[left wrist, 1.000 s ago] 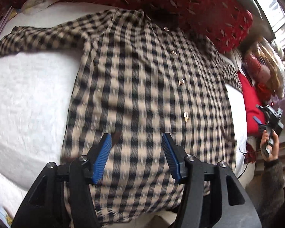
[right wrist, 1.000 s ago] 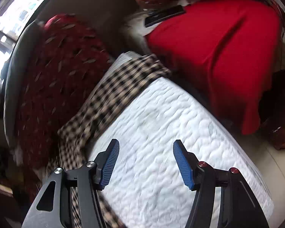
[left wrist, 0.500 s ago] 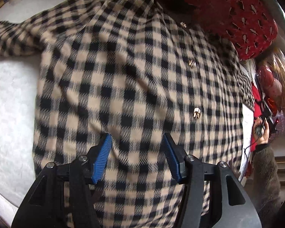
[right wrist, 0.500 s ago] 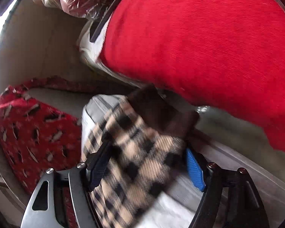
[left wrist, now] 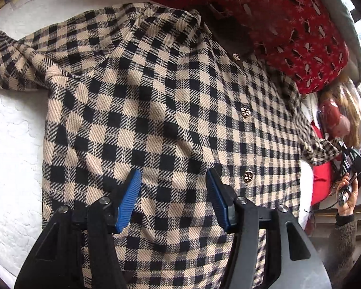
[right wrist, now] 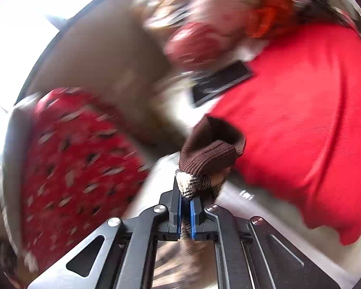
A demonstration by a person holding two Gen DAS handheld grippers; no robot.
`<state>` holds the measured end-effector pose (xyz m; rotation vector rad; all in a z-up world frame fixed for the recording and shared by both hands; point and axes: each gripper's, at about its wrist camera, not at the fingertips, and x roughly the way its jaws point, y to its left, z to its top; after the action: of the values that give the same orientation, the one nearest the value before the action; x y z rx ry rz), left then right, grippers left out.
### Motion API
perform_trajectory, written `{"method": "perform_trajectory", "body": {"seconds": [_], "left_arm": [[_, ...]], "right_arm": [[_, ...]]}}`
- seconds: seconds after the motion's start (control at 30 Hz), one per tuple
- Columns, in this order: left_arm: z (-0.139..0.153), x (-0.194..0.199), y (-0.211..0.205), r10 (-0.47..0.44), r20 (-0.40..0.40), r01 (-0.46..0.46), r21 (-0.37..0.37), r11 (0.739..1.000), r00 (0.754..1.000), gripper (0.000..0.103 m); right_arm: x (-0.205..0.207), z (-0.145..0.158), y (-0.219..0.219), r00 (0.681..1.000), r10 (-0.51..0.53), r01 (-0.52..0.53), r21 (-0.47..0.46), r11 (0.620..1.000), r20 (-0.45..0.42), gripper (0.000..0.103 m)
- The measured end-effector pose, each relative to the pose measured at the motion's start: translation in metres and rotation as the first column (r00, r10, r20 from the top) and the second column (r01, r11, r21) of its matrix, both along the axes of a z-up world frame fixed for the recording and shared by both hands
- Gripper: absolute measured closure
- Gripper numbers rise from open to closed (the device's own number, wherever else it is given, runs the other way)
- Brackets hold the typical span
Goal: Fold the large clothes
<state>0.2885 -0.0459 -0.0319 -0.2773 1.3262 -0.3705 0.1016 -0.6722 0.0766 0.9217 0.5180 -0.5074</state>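
A tan and black checked jacket with gold buttons lies flat, front up, on a white quilted bed. My left gripper is open and hovers just over the jacket's lower front. My right gripper is shut on the jacket's right sleeve end, and its brown knit cuff sticks out above the jaws. In the left wrist view the right gripper holds that sleeve at the bed's right edge.
A red patterned cushion lies against the jacket's collar. A red cloth with a dark phone beside it lies right of the sleeve. Clutter in plastic bags sits at the far right.
My right gripper closed on the sleeve cuff and lifted it. My left gripper stays open and shifted slightly over the jacket.
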Motion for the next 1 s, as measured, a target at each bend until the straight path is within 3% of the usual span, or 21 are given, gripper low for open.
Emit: {"method": "perform_trajectory", "body": {"seconds": [0.17,0.33,0.53,0.8,0.87,0.93,1.0], "left_arm": [[0.003,-0.002,0.013,0.009,-0.036,-0.012,-0.073,0.997,0.999,0.048],[0.005,-0.004,0.03,0.008,-0.064,-0.015,-0.121,0.993,0.998,0.048],[0.016,-0.006,0.051,-0.007,-0.05,0.0,-0.131,0.991,0.999,0.048],[0.041,-0.003,0.08,0.009,0.004,-0.008,-0.157,0.987,1.0,0.048],[0.045,-0.003,0.086,0.021,0.011,-0.019,-0.159,0.987,1.0,0.048],[0.045,-0.002,0.089,0.029,0.011,-0.027,-0.152,0.988,1.0,0.048],[0.042,0.0,0.087,0.031,0.002,-0.031,-0.145,0.989,1.0,0.048]], "right_arm": [[0.054,0.026,0.089,0.969,0.248,-0.248,0.016,0.969,-0.014,0.099],[0.101,0.027,0.193,0.884,0.463,-0.461,0.04,0.886,-0.066,0.098],[0.129,0.01,0.307,0.779,0.618,-0.615,0.06,0.786,-0.103,0.096],[0.143,-0.022,0.438,0.643,0.751,-0.748,0.09,0.658,-0.151,0.094],[0.142,-0.036,0.464,0.617,0.767,-0.765,0.093,0.637,-0.175,0.09],[0.14,-0.058,0.487,0.577,0.788,-0.783,0.129,0.608,-0.214,0.07],[0.136,-0.076,0.499,0.532,0.814,-0.794,0.198,0.575,-0.233,0.063]]}}
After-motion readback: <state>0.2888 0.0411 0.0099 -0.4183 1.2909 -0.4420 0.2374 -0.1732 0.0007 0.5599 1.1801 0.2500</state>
